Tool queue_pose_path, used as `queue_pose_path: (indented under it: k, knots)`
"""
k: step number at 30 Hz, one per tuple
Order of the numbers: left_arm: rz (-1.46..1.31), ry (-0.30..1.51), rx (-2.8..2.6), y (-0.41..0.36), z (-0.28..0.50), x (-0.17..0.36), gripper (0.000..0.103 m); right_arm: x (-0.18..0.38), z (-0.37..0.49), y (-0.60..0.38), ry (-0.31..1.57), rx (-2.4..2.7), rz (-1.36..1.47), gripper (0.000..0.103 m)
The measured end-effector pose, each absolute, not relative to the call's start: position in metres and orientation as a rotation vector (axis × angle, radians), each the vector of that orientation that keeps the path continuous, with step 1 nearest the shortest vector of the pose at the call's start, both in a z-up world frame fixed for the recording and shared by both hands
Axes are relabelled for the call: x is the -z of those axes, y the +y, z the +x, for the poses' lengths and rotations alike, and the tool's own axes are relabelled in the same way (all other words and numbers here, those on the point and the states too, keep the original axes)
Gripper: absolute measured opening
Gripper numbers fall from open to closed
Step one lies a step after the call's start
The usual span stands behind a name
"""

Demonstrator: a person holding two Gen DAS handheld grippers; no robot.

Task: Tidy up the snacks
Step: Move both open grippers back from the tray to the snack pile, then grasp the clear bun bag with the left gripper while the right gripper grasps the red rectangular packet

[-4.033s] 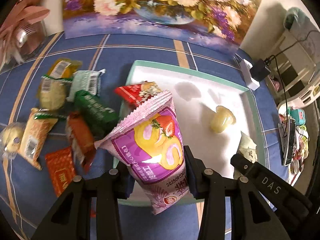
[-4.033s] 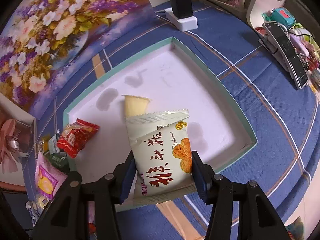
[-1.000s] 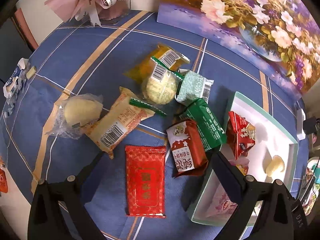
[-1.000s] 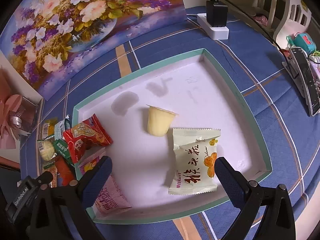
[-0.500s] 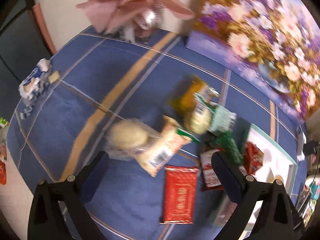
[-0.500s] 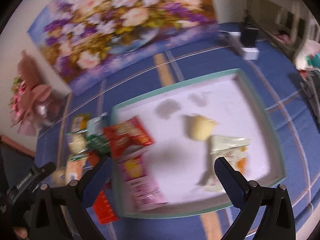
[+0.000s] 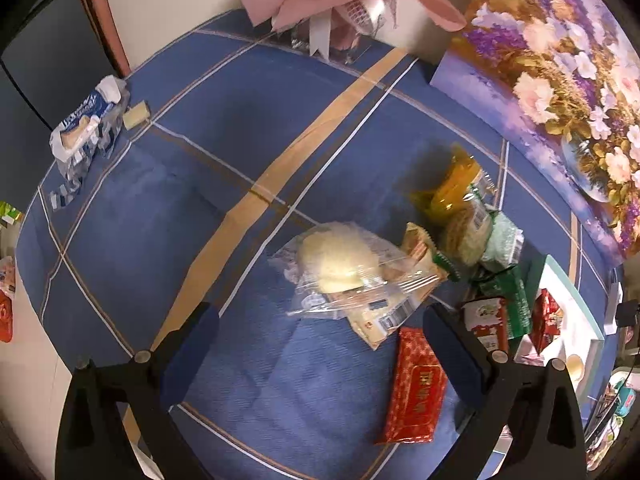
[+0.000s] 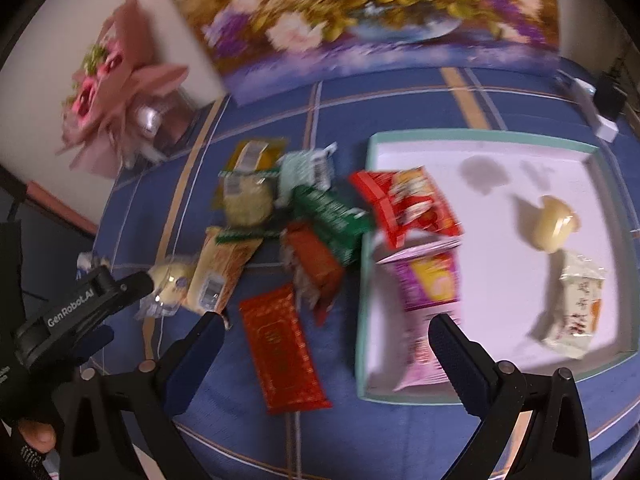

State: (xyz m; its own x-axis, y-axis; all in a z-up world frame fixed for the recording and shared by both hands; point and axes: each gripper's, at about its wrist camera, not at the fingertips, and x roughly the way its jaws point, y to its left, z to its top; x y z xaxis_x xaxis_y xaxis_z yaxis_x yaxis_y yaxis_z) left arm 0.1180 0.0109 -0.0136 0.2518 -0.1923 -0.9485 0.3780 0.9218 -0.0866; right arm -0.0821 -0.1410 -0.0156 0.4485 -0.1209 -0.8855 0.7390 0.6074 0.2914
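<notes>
My left tongs (image 7: pixel 320 332) spread wide, empty, above clear-bagged bun (image 7: pixel 340 266) on bench (image 7: pixel 160 220). My right tongs (image 8: pixel 326 338) also wide, holding nothing, over flat red packet (image 8: pixel 282 348). Loose snack pile (image 8: pixel 280 216) on bench just left of tray (image 8: pixel 480 136). In tray: pink pouch (image 8: pixel 428 304), jelly cup (image 8: pixel 554 224), white packet (image 8: pixel 574 306); red bag (image 8: pixel 408 204) lies across tray's left rim.

The tablecloth (image 7: pixel 168 216) is blue, crossed by tan and white stripes. The tray (image 8: pixel 472 135) has a mint-green rim and a white floor. One flat packet (image 8: pixel 282 350) is red with gold print, another pouch (image 8: pixel 426 292) pink and purple. The painting (image 8: pixel 360 12) shows purple, white and pink flowers.
</notes>
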Motion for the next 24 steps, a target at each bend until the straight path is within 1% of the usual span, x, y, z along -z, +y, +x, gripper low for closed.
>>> queue_pose_path:
  k: [5,10,14,24]
  knots:
    - [0.172,1.321,0.389,0.010,0.122,0.032,0.102,0.036,-0.061,-0.127,1.040,0.560,0.745,0.102]
    - [0.143,1.370,0.387,0.012,0.128,0.044,0.102,0.056,-0.044,-0.112,1.113,0.537,0.731,0.099]
    - [0.103,1.390,0.396,0.015,0.136,0.047,0.102,0.065,-0.036,-0.103,1.150,0.524,0.713,0.093]
    - [0.071,1.383,0.446,0.011,0.150,0.043,0.101,0.092,-0.019,-0.094,1.237,0.515,0.696,0.087]
